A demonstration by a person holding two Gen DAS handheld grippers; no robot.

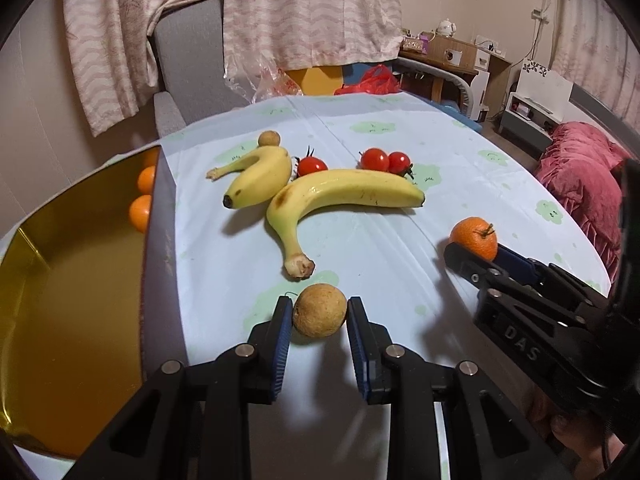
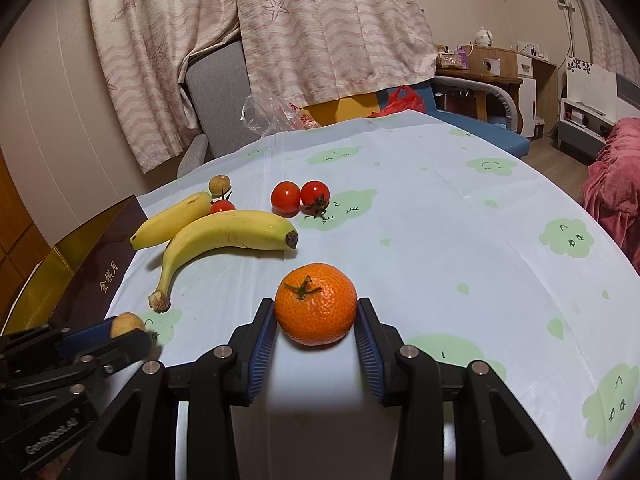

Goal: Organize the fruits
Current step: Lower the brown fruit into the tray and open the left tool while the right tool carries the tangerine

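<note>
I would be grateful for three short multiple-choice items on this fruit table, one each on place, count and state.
1. Where do the two oranges already put away lie?
A. in the gold box
B. on the chair
C. between the bananas

2. How many tomatoes are on the table?
A. one
B. three
C. five

3. How do the right tongs stand?
A. far above the table
B. shut on a banana
C. around the tangerine

Key:
1 A: two oranges lie inside the gold box.
2 B: one tomato is by the bananas, and a pair is beyond.
3 C: the right tongs flank the tangerine.
</note>
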